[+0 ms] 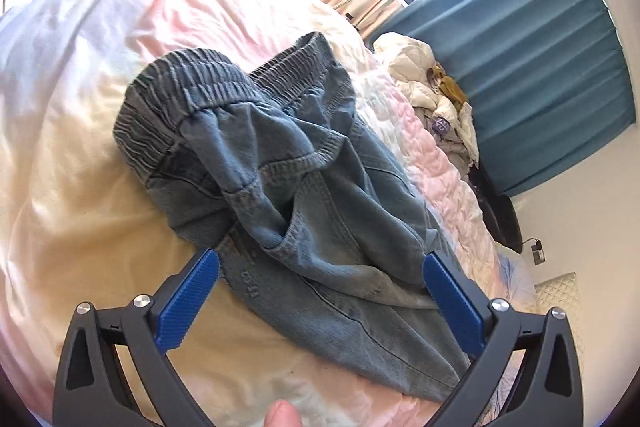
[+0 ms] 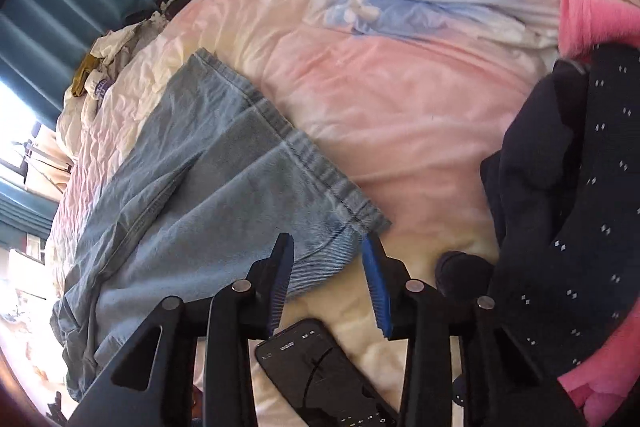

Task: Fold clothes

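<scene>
Both grippers hang over the jeans (image 1: 304, 187) at frame centre, left gripper (image 1: 320, 267) spread wide, right gripper (image 2: 328, 255) narrowly parted, neither gripping.

In the right wrist view, bare bed (image 2: 400, 99) cover lies open across the middle. The jeans (image 2: 208, 179) fill the lower left, a dark dotted garment (image 2: 580, 207) blocks the right edge, and a phone (image 2: 320, 379) lies at bottom centre.

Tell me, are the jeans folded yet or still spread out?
Not neatly folded: the jeans lie bunched at the elastic waistband, legs stretched across the bed.
</scene>
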Tool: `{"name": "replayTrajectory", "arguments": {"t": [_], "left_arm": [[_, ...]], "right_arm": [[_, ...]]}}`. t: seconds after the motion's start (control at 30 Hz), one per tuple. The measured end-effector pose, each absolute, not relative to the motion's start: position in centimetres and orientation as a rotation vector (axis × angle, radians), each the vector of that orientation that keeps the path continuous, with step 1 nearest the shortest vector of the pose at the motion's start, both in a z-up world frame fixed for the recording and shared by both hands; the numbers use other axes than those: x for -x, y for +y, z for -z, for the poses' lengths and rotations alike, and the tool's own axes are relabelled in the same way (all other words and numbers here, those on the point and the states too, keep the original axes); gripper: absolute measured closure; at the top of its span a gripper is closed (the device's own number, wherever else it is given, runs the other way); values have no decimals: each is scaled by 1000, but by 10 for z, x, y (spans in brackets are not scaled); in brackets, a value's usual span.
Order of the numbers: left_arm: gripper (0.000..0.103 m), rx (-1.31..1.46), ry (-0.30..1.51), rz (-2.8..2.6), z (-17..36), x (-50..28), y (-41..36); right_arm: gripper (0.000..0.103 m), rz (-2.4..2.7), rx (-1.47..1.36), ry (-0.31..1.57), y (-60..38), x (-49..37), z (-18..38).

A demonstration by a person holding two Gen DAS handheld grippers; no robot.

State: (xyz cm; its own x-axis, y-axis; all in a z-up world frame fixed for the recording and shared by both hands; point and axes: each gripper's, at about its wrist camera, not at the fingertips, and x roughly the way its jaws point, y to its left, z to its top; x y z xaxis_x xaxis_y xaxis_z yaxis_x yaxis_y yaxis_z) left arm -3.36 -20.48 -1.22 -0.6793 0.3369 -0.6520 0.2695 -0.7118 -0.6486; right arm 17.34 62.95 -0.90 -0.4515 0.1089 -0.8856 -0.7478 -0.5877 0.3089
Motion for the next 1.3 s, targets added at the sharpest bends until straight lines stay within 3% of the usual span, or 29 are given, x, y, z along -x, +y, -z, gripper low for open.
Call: {"name": "replayTrajectory", "arguments": {"t": [0.2,0.33,0.53,0.73,0.87,1.0,1.1,1.13,1.17,1.3], "left_arm": [[0,1389,-1477,-2503,49,38,-252],[0,1314,-1748,-2406,64,25,-284],[2,1304,-1830,-2360,76,24,-296],[18,1322,-1921,-2300,99,40,-301],[36,1296,-1939,-2288,110,59,-308],[47,1238,-1965,-2277,118,78,-304],[68,1219,-1933,-2366,112,80,-298],[83,1204,-1909,-2402,107,79,-297],[89,1187,-1881,-2434,102,78,-297],[93,1073,-1779,-2478,75,67,-294]], "right_arm": [[65,-2297,1137,887,569,-122,-54],[62,-2502,1116,884,497,-68,-84],[61,-2708,1237,995,376,21,-76],[61,-2736,1427,1033,286,73,-14],[61,-2725,1508,988,272,86,33],[61,-2698,1572,948,269,94,62],[61,-2710,1570,855,262,100,67],[61,-2716,1571,830,259,102,70],[61,-2719,1577,809,256,105,72],[61,-2736,1627,747,241,113,79]]}}
